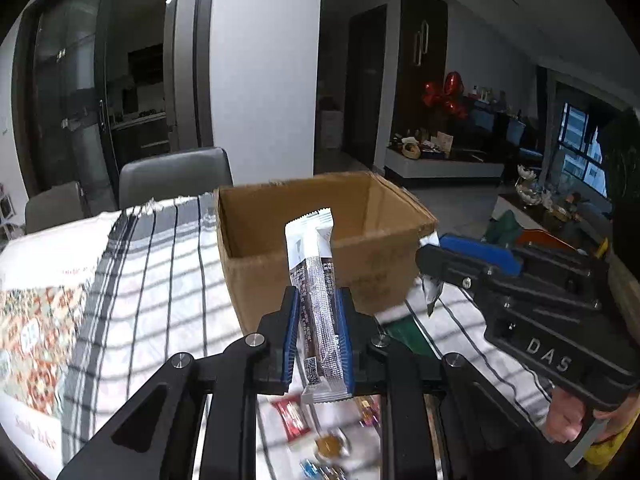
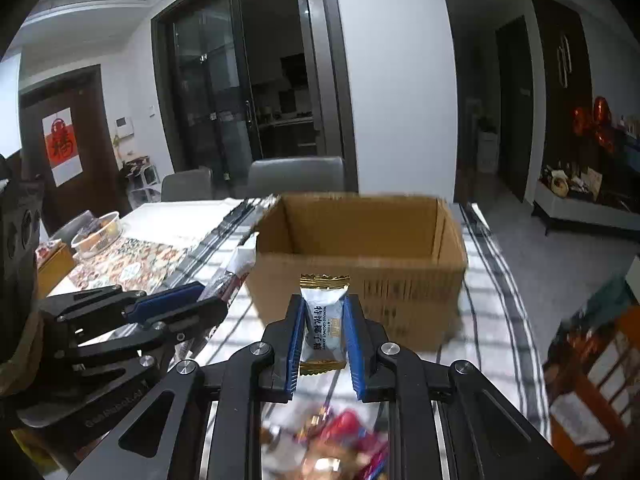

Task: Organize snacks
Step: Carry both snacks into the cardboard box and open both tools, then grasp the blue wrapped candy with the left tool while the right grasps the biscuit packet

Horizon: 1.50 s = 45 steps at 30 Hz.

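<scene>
An open cardboard box [image 1: 372,256] stands on the checked tablecloth, also in the right wrist view [image 2: 360,296]. My left gripper [image 1: 318,308] is shut on a long silver-and-brown snack bar [image 1: 316,280], held upright just before the box. My right gripper [image 2: 324,316] is shut on a small white candy with gold ends [image 2: 323,322], held in front of the box. The right gripper [image 1: 430,268] shows at the right of the left view; the left gripper [image 2: 212,296] and its bar [image 2: 236,270] show at the left of the right view.
Several loose wrapped snacks lie on the cloth below the grippers [image 1: 316,440] [image 2: 340,440]. Grey chairs [image 1: 176,176] stand behind the table. A bowl [image 2: 98,236] and a small box [image 2: 56,264] sit on the patterned mat at far left.
</scene>
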Each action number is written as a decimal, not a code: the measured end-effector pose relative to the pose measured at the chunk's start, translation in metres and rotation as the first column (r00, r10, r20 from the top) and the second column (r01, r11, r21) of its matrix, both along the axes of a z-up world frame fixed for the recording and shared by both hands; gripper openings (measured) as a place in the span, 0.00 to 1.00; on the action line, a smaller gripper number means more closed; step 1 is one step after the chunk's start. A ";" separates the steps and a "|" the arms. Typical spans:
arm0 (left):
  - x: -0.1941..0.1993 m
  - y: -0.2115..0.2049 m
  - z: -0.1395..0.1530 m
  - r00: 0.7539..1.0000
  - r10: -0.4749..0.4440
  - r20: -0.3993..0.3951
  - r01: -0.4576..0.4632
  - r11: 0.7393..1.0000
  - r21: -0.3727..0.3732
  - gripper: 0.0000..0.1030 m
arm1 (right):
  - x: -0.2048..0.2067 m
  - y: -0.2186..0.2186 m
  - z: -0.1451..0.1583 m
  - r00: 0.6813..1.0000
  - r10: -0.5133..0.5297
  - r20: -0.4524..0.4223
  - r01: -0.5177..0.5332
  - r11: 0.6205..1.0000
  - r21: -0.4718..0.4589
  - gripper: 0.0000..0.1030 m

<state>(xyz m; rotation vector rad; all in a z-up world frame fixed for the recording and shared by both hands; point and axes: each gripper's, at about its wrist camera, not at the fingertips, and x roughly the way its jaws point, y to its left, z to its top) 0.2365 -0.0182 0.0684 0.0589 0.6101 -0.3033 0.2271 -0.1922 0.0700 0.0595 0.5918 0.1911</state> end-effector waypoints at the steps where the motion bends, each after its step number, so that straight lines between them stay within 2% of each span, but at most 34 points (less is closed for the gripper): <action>1: 0.007 0.000 0.003 1.000 0.004 0.003 -0.004 1.000 0.005 0.19 | 0.006 -0.002 0.003 1.000 -0.003 0.003 0.003 1.000 0.000 0.21; 9: 0.069 -0.004 0.019 1.000 -0.009 -0.002 0.009 0.999 0.043 0.19 | 0.075 -0.015 0.014 0.999 -0.028 -0.021 0.028 1.000 0.011 0.21; 16: 0.113 -0.009 0.015 0.999 -0.028 -0.040 0.031 0.997 0.065 0.20 | 0.114 -0.023 0.001 0.997 -0.056 -0.061 0.055 0.998 -0.007 0.22; 17: 0.117 -0.009 0.013 0.999 -0.022 -0.048 0.026 0.997 0.073 0.21 | 0.115 -0.024 0.000 0.996 -0.062 -0.066 0.061 0.998 -0.014 0.25; 18: 0.121 -0.009 0.011 0.999 -0.011 -0.048 0.015 0.997 0.082 0.27 | 0.117 -0.025 -0.002 0.995 -0.073 -0.069 0.071 0.997 -0.022 0.37; 20: 0.121 -0.007 0.010 0.999 -0.004 -0.039 0.007 0.996 0.084 0.38 | 0.117 -0.030 -0.006 0.992 -0.104 -0.068 0.103 0.994 -0.024 0.51; 23: 0.112 -0.003 0.011 0.999 0.018 -0.028 -0.015 0.996 0.086 0.39 | 0.112 -0.036 -0.008 0.989 -0.127 -0.071 0.126 0.992 -0.017 0.51; 27: 0.086 -0.001 0.013 1.000 0.027 -0.001 -0.027 0.996 0.090 0.53 | 0.091 -0.035 -0.007 0.990 -0.127 -0.060 0.125 0.992 -0.027 0.51; 36: 0.025 0.009 0.017 0.998 0.064 0.015 -0.065 0.995 0.081 0.53 | 0.033 -0.018 -0.001 0.995 -0.087 -0.039 0.087 0.996 -0.007 0.51; 45: -0.035 0.011 0.004 0.998 0.045 0.054 -0.050 0.995 0.090 0.53 | -0.029 -0.010 -0.012 0.992 -0.122 -0.015 0.122 0.993 -0.002 0.51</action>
